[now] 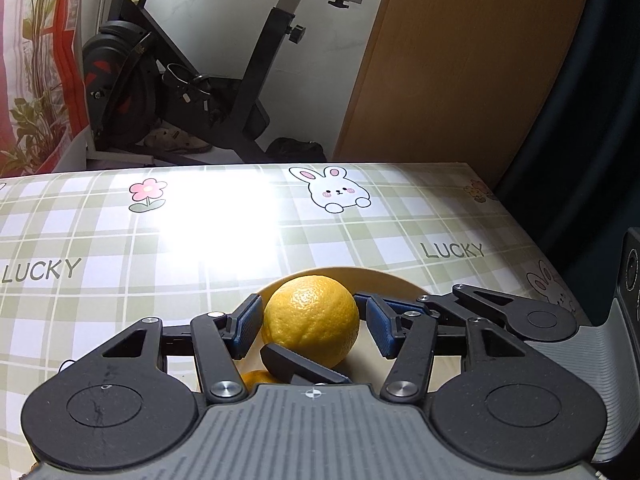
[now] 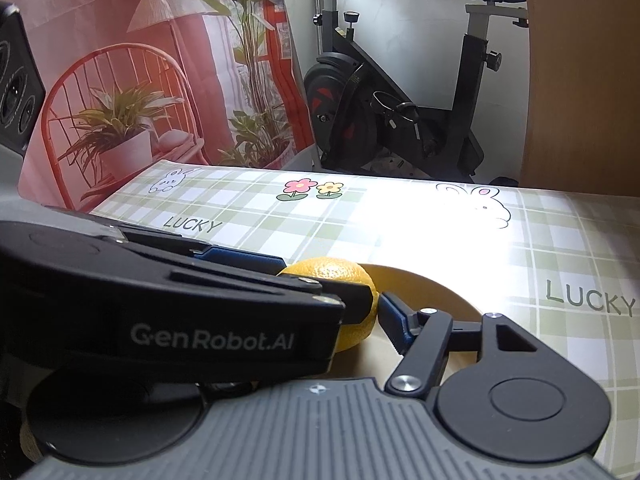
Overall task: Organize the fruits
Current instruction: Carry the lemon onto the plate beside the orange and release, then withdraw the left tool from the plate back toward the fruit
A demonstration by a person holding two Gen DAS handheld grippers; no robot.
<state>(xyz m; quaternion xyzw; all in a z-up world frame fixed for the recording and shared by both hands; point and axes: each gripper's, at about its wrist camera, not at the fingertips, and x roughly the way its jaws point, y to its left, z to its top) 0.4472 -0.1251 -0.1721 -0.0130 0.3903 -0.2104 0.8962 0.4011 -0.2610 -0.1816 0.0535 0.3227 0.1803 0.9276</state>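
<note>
Jaws of the left gripper (image 1: 312, 314) stand spread around 1 orange (image 1: 310, 320) at lower centre of the left wrist view. Its left pad (image 1: 246, 326) lies against the fruit's left flank. Its right pad (image 1: 380, 330) stands just beside the right flank, with a thin pale strip showing between them.

Right gripper (image 2: 344, 300): enters the left wrist view from the right edge. 1 blue-padded finger (image 1: 362, 299) sits at the fruit's upper right, and 1 black finger (image 1: 298, 364) lies across the fruit's near side. In the right wrist view the body of the left gripper, entering from the left edge, covers the right gripper's left finger. Only the right pad (image 2: 394, 320) shows, just beside the orange. Whether these jaws press on the fruit cannot be told.

Location of fruit: the orange rests on a pale plate (image 1: 400, 284) at lower centre of both views. A sliver of a 2nd orange (image 1: 260, 378) shows at the plate's near side, mostly hidden under the left gripper's linkage.

Surroundings: the plate sits on a table (image 1: 120, 260) covered in green plaid cloth printed with rabbits, flowers and the word LUCKY. An exercise bike (image 1: 180, 92) stands beyond the far edge, at upper centre. A wooden panel (image 1: 460, 72) fills the upper right of the left wrist view. A printed backdrop (image 2: 140, 80) of plants and a chair fills the upper left of the right wrist view.
</note>
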